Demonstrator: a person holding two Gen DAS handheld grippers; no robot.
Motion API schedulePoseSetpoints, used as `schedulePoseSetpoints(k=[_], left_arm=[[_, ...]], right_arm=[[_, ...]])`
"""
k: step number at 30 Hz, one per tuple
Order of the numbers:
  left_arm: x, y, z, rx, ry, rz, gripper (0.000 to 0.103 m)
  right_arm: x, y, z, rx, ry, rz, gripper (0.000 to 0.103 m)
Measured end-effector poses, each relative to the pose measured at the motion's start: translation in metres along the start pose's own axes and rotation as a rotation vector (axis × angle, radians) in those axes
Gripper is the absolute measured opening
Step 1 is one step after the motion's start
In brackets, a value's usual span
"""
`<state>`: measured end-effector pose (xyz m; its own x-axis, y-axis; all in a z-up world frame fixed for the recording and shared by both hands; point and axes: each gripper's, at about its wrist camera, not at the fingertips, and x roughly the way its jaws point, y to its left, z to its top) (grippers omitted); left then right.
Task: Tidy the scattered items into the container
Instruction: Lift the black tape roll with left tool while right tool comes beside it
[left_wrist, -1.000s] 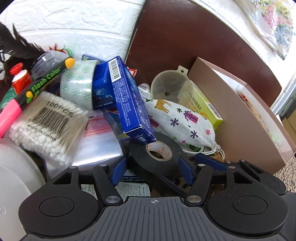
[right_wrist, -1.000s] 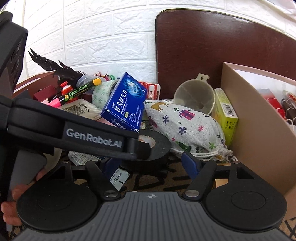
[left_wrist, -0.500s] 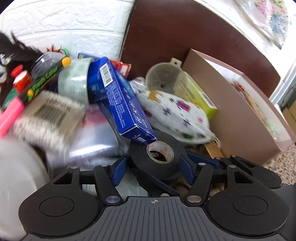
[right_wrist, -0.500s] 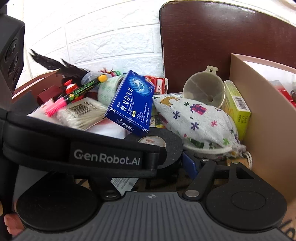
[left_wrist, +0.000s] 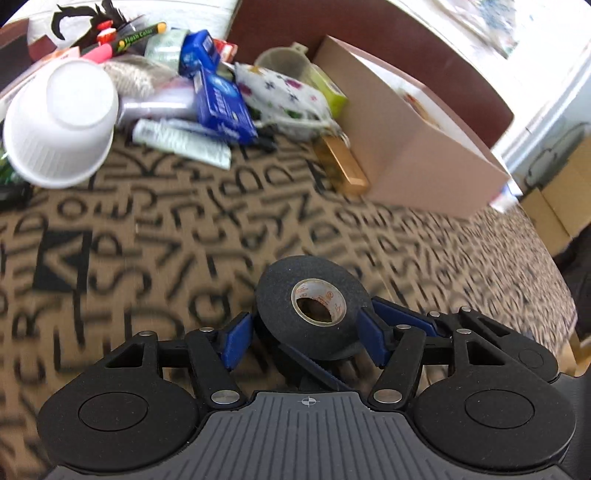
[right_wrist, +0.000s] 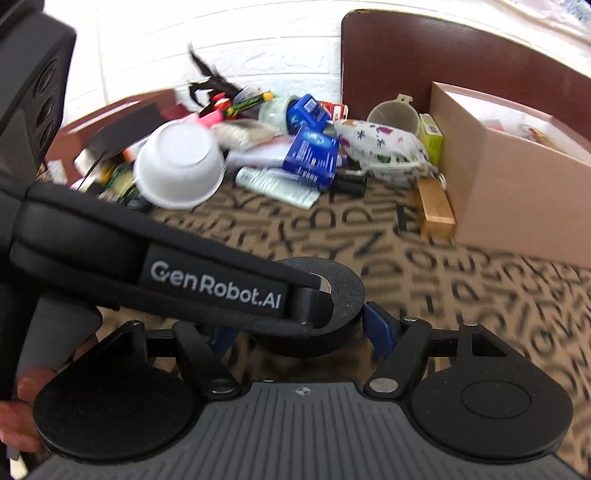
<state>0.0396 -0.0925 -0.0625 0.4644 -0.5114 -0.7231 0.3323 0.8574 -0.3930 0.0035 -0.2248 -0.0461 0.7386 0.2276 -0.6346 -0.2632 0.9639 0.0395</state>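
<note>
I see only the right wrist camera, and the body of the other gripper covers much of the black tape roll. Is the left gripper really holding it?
Observer: Yes. In the left wrist view the left gripper has one blue pad pressed on each side of the black tape roll.
Operator: Is anything pushed through the hole of the roll?
Observer: No. Its cardboard core, with red print, is in full view and its hole is open.
Operator: My picture cuts the pink box at the right. Where does it end?
Observer: Its front wall ends at a corner, and brown cartons stand beyond that corner.
</note>
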Motion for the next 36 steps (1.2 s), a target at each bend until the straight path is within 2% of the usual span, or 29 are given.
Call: schedulePoseSetpoints(k=[7, 12, 16, 17, 19, 22, 24, 26, 27, 28, 29, 31, 36], left_arm=[[-0.017, -0.008, -0.038, 0.012, 0.025, 0.016, 0.074], [-0.024, -0.010, -0.047, 0.015, 0.037, 0.006, 0.076], [-0.029, -0.005, -0.047, -0.025, 0.022, -0.018, 0.083], [-0.031, -0.004, -0.046, -0.027, 0.015, -0.009, 0.084], [-0.034, -0.004, -0.044, -0.012, -0.001, 0.009, 0.084], [-0.037, -0.003, -0.041, 0.016, -0.019, 0.027, 0.084], [-0.036, -0.003, -0.039, 0.035, -0.020, 0.046, 0.083], [-0.034, -0.002, -0.037, 0.060, -0.013, 0.058, 0.073], [-0.034, -0.001, -0.036, 0.061, -0.012, 0.055, 0.073], [-0.034, 0.001, -0.035, 0.055, -0.010, 0.051, 0.069], [-0.034, 0.003, -0.034, 0.056, -0.003, 0.048, 0.060], [-0.034, 0.004, -0.033, 0.071, 0.009, 0.049, 0.053], [-0.034, 0.008, -0.031, 0.071, 0.026, 0.014, 0.051]], right_arm=[[-0.043, 0.017, -0.031, 0.013, -0.010, 0.017, 0.074], [-0.054, 0.026, -0.041, -0.012, -0.019, -0.004, 0.075], [-0.059, 0.021, -0.046, 0.032, -0.013, 0.027, 0.075], [-0.060, 0.019, -0.047, 0.043, -0.013, 0.034, 0.077], [-0.063, 0.016, -0.050, 0.069, -0.013, 0.020, 0.089], [-0.066, 0.006, -0.051, 0.124, -0.010, -0.008, 0.090], [-0.067, -0.006, -0.052, 0.200, 0.002, -0.020, 0.093], [-0.066, -0.020, -0.051, 0.304, 0.039, -0.037, 0.096], [-0.065, -0.027, -0.050, 0.360, 0.066, -0.040, 0.096], [-0.065, -0.033, -0.050, 0.408, 0.083, -0.035, 0.096], [-0.064, -0.037, -0.050, 0.430, 0.089, -0.029, 0.096], [-0.064, -0.038, -0.051, 0.426, 0.073, -0.040, 0.094], [-0.068, -0.035, -0.046, 0.376, 0.023, -0.045, 0.089]])
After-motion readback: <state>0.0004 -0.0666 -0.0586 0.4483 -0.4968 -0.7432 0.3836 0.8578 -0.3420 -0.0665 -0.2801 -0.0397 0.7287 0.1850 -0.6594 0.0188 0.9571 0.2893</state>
